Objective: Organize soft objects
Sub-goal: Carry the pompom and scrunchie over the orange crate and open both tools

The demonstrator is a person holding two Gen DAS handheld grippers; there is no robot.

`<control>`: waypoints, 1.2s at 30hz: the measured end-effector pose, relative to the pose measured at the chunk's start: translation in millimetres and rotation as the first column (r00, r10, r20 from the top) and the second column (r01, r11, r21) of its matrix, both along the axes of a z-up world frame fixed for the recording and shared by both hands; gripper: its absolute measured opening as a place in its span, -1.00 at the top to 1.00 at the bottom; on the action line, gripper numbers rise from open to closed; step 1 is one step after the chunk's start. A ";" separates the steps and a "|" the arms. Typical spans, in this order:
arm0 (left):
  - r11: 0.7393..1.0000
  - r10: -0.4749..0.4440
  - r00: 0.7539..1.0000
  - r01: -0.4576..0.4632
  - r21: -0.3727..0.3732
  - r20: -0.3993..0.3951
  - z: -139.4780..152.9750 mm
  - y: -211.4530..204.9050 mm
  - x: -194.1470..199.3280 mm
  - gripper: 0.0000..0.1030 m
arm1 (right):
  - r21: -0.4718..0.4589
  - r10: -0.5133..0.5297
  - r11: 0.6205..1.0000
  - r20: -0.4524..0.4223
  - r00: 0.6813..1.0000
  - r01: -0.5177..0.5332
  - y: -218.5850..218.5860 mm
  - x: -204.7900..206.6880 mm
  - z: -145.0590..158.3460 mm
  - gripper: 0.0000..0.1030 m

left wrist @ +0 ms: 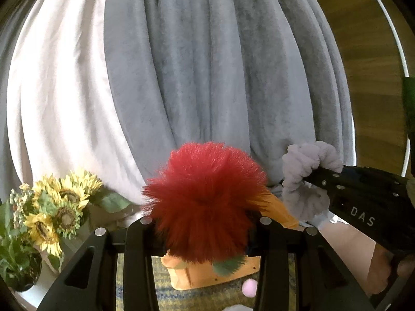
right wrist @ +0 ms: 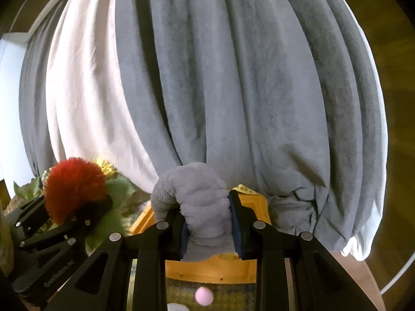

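Note:
My left gripper (left wrist: 205,229) is shut on a fluffy red pompom (left wrist: 205,197) with green fur at its underside, held up above an orange wooden box (left wrist: 197,276). It also shows in the right wrist view (right wrist: 74,190) at the left. My right gripper (right wrist: 207,223) is shut on a grey plush fleece toy (right wrist: 197,202), held above the same orange box (right wrist: 207,272). The grey toy also shows in the left wrist view (left wrist: 306,178) at the right, pinched in the right gripper (left wrist: 315,175).
Grey and white curtains (left wrist: 207,77) hang close behind. A pot of sunflowers (left wrist: 52,207) stands at the left. A small pink ball (right wrist: 204,296) lies on a yellow-blue woven mat (right wrist: 228,292) in front of the box. Wooden floor (left wrist: 368,64) lies at the right.

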State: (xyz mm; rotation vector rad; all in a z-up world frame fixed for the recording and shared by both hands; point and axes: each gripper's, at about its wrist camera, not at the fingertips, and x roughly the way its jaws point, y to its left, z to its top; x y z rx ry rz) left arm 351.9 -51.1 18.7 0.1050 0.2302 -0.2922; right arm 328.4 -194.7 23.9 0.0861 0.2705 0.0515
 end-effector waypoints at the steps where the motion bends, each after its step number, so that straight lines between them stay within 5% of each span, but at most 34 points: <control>1: 1.000 0.000 1.000 0.000 0.004 0.001 0.9 -2.1 3.4 0.24 | 0.004 0.000 1.000 -0.003 1.000 0.000 -1.1 4.8 0.2 0.45; 19: 0.999 0.017 0.995 -0.012 0.053 -0.094 -28.1 -9.9 101.1 0.24 | -0.003 0.040 0.999 -0.122 0.992 -0.041 -5.6 108.1 -22.7 0.45; 36: 0.994 0.010 0.961 0.021 0.107 -0.276 -79.6 -26.3 176.0 0.23 | 0.004 0.083 0.996 -0.330 0.940 -0.086 -12.8 195.9 -74.9 0.45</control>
